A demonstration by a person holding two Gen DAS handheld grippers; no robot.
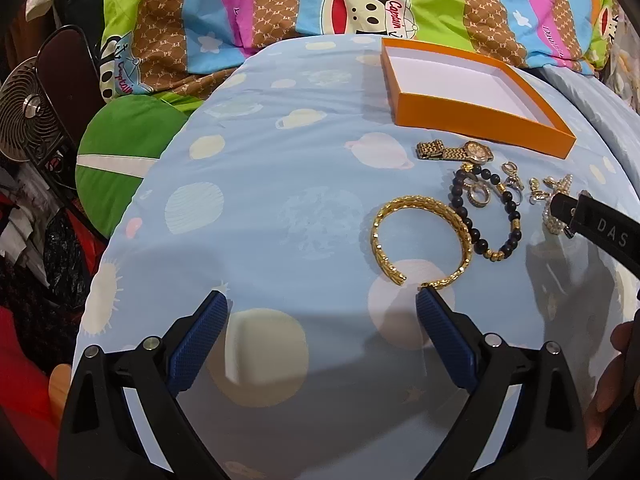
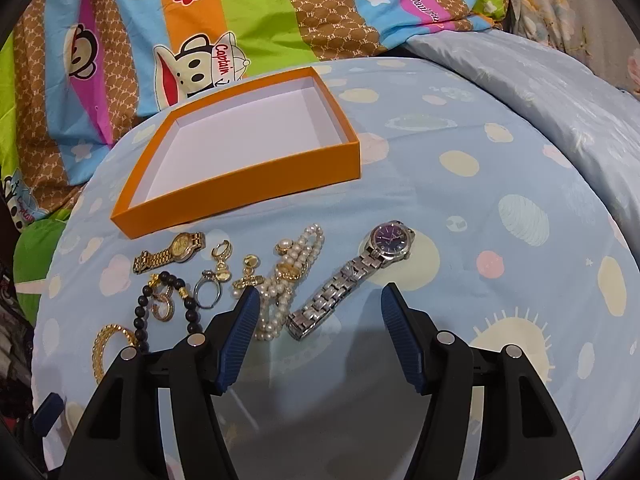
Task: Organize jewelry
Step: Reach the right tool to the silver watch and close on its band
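Biggest thing here is the bed with its pale blue sheet [image 2: 460,208] (planets and suns printed all over it), and the loud striped monkey blanket [image 2: 248,12] bunched up behind. On the sheet sits the orange box [image 2: 248,184], white inside with nothing in it. The jewelry lies just in front of it: silver watch [image 2: 360,272], gold bangle [image 1: 420,240], gold watch [image 2: 172,252], black bead bracelet [image 1: 484,216], a heap of pearls [image 2: 288,272], then rings and earrings [image 2: 220,276] between them. My right gripper [image 2: 316,300] hovers over the silver watch's strap end, jaws apart and gripping nothing. My left gripper [image 1: 320,308] is near the bangle, jaws wide and empty.
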